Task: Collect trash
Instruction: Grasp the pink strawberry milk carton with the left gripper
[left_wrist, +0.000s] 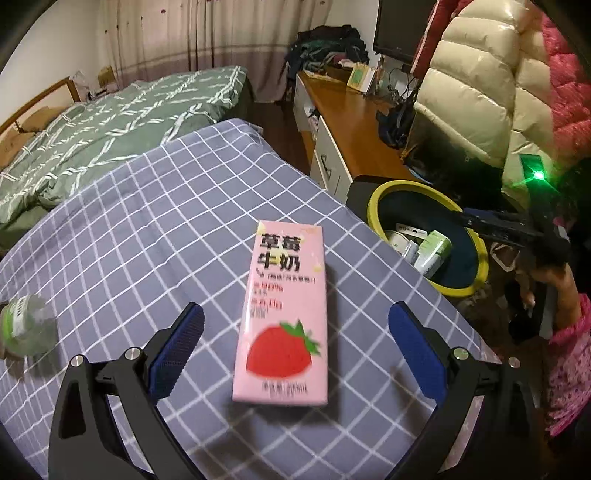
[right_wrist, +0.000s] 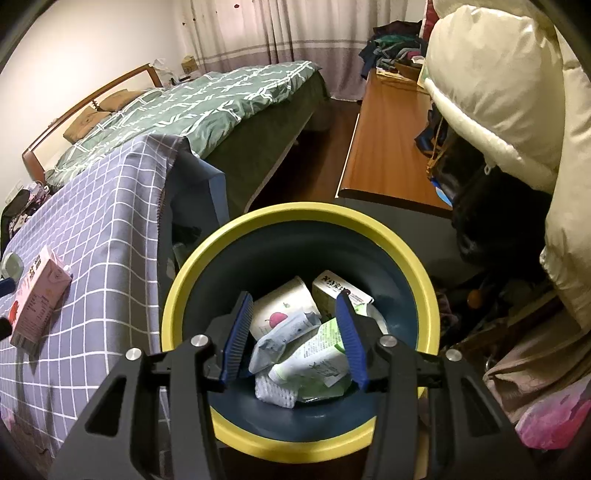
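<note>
A pink strawberry milk carton lies flat on the grey checked tablecloth. My left gripper is open, its blue pads standing wide on either side of the carton without touching it. A clear bottle with a green label lies at the table's left edge. Beside the table stands the yellow-rimmed trash bin, holding several cartons and wrappers. My right gripper hovers over the bin with its jaws partly apart and nothing between the pads. The pink carton also shows in the right wrist view.
A bed with a green quilt lies beyond the table. A wooden desk and hanging puffy jackets crowd the right side behind the bin. A hand in a pink sleeve holds the other gripper.
</note>
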